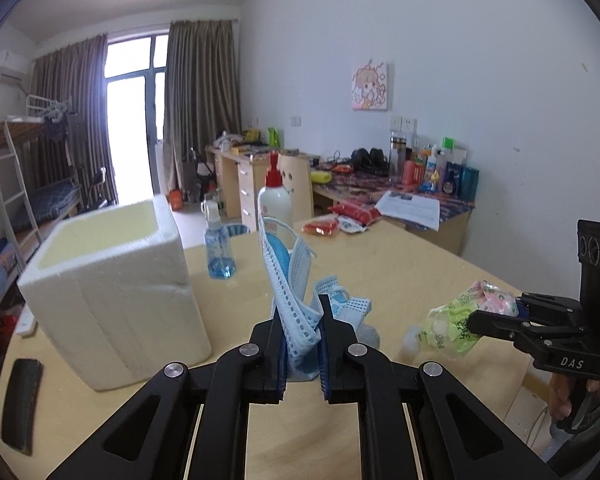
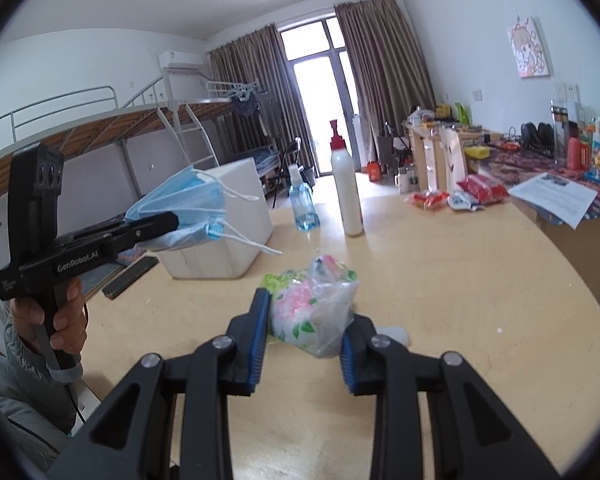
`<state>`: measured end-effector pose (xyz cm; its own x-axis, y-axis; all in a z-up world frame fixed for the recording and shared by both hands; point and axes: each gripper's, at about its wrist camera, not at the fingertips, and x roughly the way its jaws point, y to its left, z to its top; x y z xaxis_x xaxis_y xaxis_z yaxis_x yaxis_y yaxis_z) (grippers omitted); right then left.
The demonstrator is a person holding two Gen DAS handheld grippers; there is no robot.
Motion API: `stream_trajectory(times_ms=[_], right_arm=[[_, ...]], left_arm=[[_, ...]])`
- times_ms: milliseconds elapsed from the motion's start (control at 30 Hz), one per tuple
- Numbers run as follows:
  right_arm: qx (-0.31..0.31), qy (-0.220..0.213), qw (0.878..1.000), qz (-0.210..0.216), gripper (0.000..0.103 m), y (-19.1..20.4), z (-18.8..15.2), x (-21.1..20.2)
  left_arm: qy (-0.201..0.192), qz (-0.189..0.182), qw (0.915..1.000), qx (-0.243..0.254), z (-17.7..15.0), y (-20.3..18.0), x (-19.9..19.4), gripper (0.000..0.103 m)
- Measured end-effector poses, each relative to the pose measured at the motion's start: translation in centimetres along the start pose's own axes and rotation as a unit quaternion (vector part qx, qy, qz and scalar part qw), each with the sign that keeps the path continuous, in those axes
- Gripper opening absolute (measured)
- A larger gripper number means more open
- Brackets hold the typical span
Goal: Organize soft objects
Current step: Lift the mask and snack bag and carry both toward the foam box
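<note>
foam box: a white styrofoam box (image 1: pixel 112 292) stood open-topped at the left of the pale wooden table (image 1: pixel 380 256), with a dark flat object (image 1: pixel 22 404) lying beside it near the table edge.
my left claw: my left gripper (image 1: pixel 300 320) was pinched tight on a bunch of blue face masks (image 1: pixel 286 280), lifted clear of the table; their ear loops dangled loose.
bottles: a blue spray bottle (image 1: pixel 219 240) and a white bottle with a red cap (image 1: pixel 275 196) stood behind the masks, just right of the box.
my right claw: my right gripper (image 2: pixel 304 320) was clamped on a clear plastic bag of pink and green soft stuff (image 2: pixel 316 308), just above the table.
far edge: red snack packets (image 1: pixel 354 212) lay well apart from both claws.
</note>
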<state>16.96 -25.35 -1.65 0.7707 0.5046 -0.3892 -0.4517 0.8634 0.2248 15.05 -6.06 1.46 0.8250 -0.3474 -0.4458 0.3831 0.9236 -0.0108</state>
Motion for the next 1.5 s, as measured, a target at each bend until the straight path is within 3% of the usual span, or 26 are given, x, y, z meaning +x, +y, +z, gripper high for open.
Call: stream_trajectory(times_ms=[267, 967, 1500], right_arm=[[-0.011, -0.025, 1.0, -0.008, 0.035, 1.2, 1.3, -1.0], [-0.024, -0.049, 0.999, -0.005, 0.035, 3.2, 2.7, -1.9], [-0.063, -0.031, 0.995, 0.073, 0.035, 7.6, 3.3, 1.7]], left_arm=[[-0.041, 0.0, 0.9991, 0.004, 1.4, 0.0, -2.2, 0.013], [-0.078, 0.017, 0.9968, -0.001, 1.4, 0.7, -5.5, 0.013], [-0.074, 0.083, 0.9931, -0.035, -0.2, 4.4, -8.5, 0.013]])
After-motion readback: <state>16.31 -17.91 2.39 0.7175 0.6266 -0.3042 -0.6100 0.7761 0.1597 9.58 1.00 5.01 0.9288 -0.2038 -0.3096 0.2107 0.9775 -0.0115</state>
